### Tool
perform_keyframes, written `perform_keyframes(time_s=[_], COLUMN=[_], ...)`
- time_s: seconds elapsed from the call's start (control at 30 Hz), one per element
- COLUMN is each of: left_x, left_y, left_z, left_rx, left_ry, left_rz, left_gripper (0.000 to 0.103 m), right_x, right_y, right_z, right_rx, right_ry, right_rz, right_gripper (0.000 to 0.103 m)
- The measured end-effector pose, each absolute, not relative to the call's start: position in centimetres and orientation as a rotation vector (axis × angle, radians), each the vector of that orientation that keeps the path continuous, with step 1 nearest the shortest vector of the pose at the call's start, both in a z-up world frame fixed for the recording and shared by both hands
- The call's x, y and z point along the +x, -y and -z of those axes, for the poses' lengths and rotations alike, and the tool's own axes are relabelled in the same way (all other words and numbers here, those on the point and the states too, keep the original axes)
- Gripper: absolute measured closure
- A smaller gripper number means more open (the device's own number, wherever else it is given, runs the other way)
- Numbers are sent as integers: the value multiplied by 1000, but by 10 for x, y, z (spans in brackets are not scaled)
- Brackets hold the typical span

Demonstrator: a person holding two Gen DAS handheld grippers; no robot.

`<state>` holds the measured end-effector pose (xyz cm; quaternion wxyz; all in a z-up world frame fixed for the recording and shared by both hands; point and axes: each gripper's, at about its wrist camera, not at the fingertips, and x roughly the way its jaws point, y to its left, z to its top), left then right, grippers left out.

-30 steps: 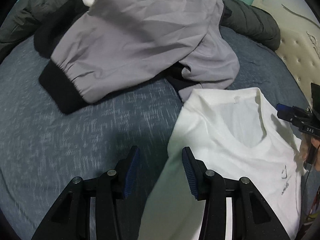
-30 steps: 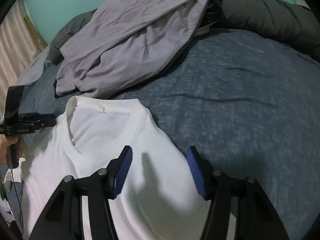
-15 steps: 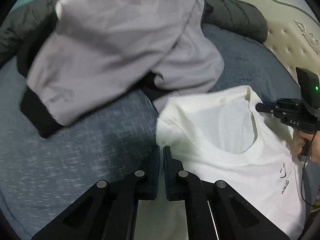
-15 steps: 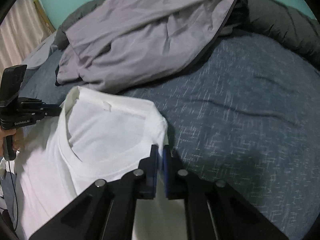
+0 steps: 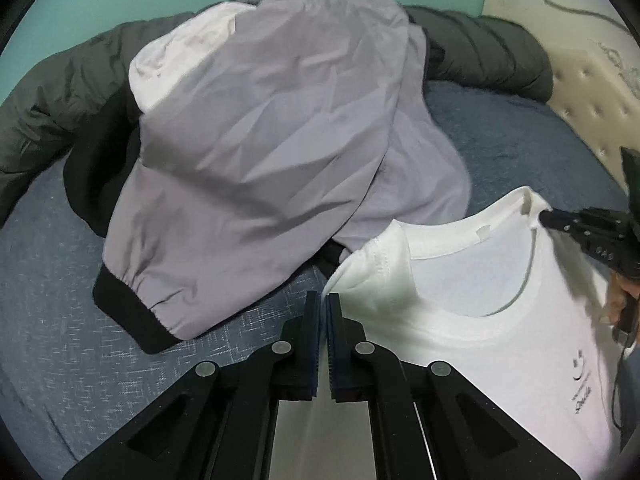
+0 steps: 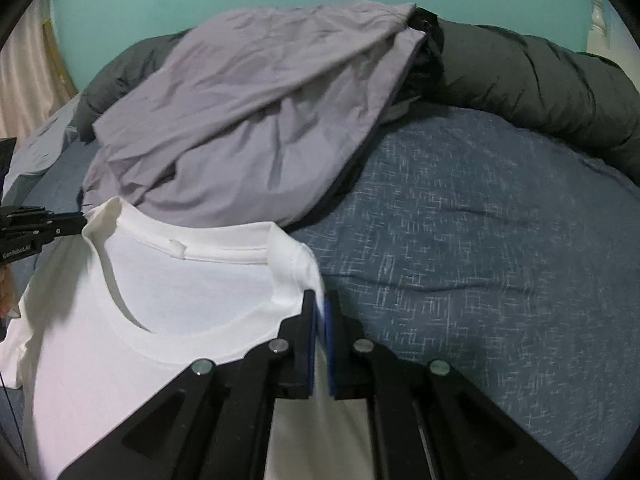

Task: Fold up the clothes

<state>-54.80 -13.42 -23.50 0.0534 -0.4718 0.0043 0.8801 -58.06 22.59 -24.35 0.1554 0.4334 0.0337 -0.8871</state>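
Nearest the left wrist camera, the left gripper (image 5: 323,304) has its jaws pressed together on the shoulder of the white T-shirt (image 5: 500,320); a second ago they stood spread over that shoulder, so this pinch is brand new. The right gripper (image 6: 320,304) has done the same on the other shoulder, its jaws likewise closed from wide to a tight clamp on the white cloth beside the neckline. In the left view the right gripper (image 5: 576,228) shows side-on at the far end of the collar, with part of a hand (image 5: 618,300) behind it. Compared with a second ago, the collar now stands up off the blue bedspread (image 6: 480,260) instead of lying flat, and the cloth between the two shoulders is drawn fairly taut, so the shirt looks to be coming up by its top edge while its lower part is out of view below. For the fold, this probably means the shirt can now be shaken flat or laid out square, as no crease has been made yet. Just beyond the collar lies a crumpled grey jacket (image 5: 280,140) with black cuffs, touching or overlapping the shirt's edge and still unfolded. Farthest back, a dark puffy coat (image 6: 540,88) lies along the teal wall (image 6: 200,0).
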Motion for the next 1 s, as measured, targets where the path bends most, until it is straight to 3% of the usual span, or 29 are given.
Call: perform_keyframes(time_s=[0.27, 0.43, 0.5, 0.53, 0.57, 0.63, 1.0], left_x=[-564, -562, -559, -556, -552, -541, -445], left_y=[136, 138, 143, 149, 154, 164, 195], left_z=[278, 284, 277, 270, 264, 251, 223], left_rx=[-1514, -1499, -1492, -1478, -1464, -1442, -1498], left_ry=[5, 12, 28, 66, 103, 153, 186], left_rz=[-2656, -2671, -2704, -2717, -2730, -2751, -2707], left_gripper=[100, 94, 66, 63, 63, 63, 63], right_x=[-597, -599, -598, -594, -587, -573, -430], right_y=[-226, -234, -244, -249, -255, -265, -291], right_z=[279, 282, 273, 267, 260, 246, 220], right_rx=[1324, 1291, 1268, 1249, 1226, 1179, 1085], right_ry=[-82, 0, 65, 86, 109, 154, 473], right_rz=[2535, 2536, 2576, 2600, 2622, 2664, 2545], right_gripper=[100, 98, 95, 88, 79, 71, 68])
